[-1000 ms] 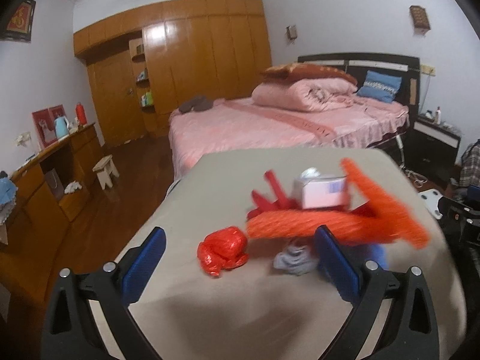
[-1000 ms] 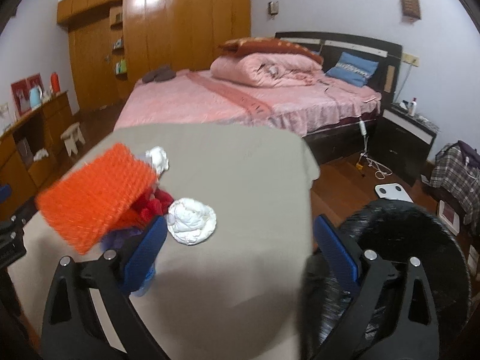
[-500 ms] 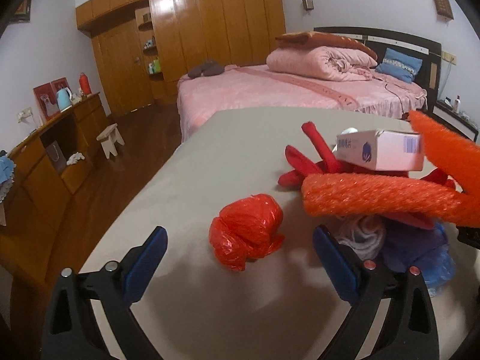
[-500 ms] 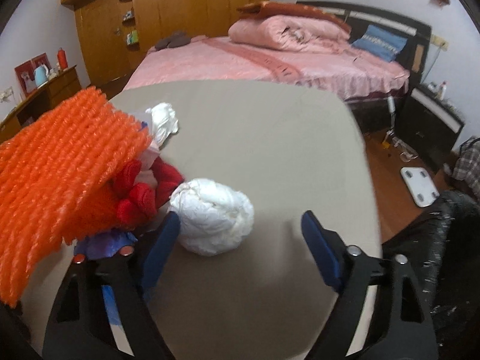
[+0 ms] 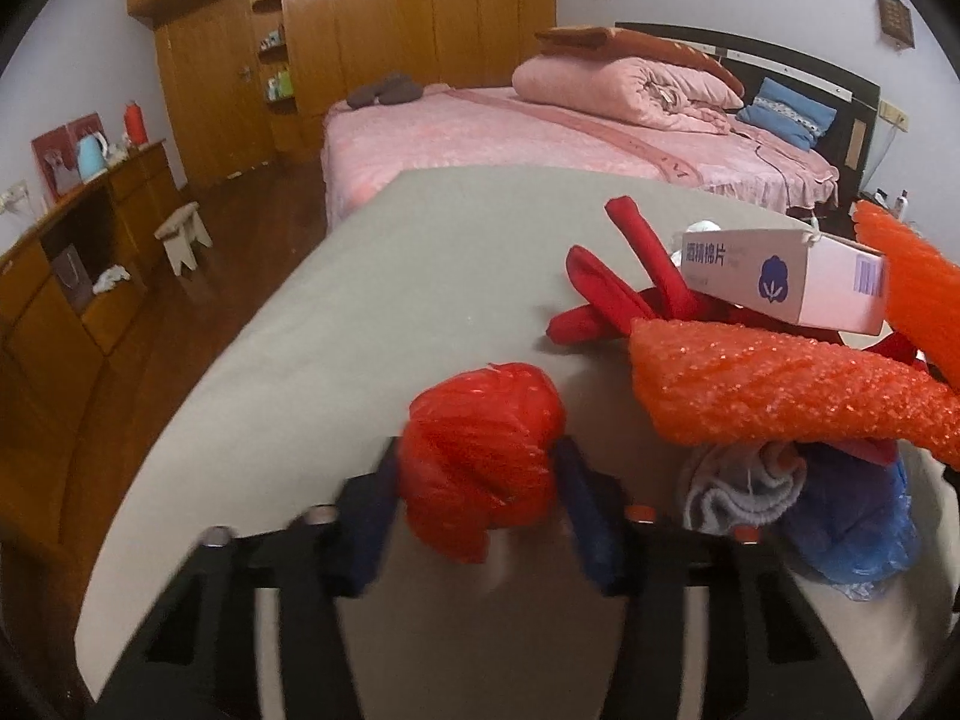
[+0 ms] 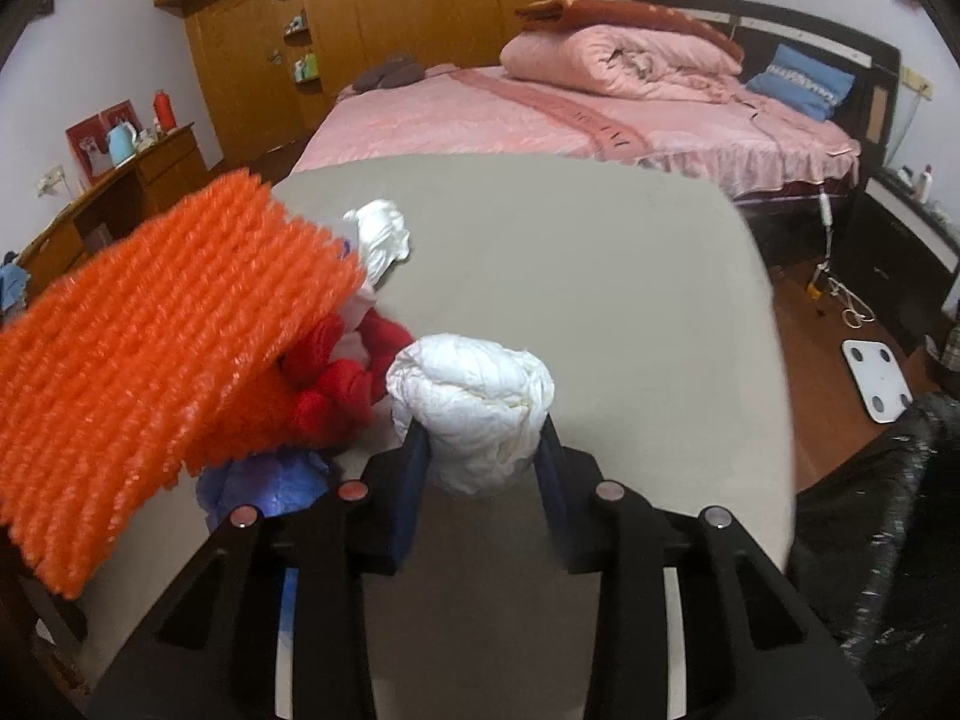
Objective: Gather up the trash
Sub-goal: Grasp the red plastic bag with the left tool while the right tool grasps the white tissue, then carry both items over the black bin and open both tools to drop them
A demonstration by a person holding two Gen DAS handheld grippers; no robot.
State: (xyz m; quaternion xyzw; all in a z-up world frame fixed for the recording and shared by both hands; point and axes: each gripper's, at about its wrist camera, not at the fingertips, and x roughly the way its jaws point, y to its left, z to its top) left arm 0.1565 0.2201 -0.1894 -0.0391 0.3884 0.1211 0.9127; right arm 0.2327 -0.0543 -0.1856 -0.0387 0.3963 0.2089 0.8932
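A crumpled red plastic bag [image 5: 480, 438] lies on the beige table [image 5: 372, 324]. My left gripper [image 5: 480, 474] is closing, its blue pads against the bag's two sides. In the right wrist view a crumpled white wad [image 6: 474, 396] sits between the blue pads of my right gripper [image 6: 483, 441], which is also closing and touches it on both sides. Beside both lies a trash pile: orange bubble wrap [image 5: 780, 396] [image 6: 150, 348], a cardboard box [image 5: 780, 276], red strips [image 5: 618, 288], a blue bag [image 5: 852, 528] and a second white wad [image 6: 381, 234].
A black trash bag [image 6: 888, 516] stands open off the table's right edge. A white scale [image 6: 879, 378] lies on the wooden floor. A pink bed [image 5: 510, 138] stands beyond the table, a wooden dresser [image 5: 72, 276] and a small stool [image 5: 183, 234] to the left.
Both grippers moved forward and down over the table and narrowed from wide open. The left one now clasps the red bag, the right one the white wad.
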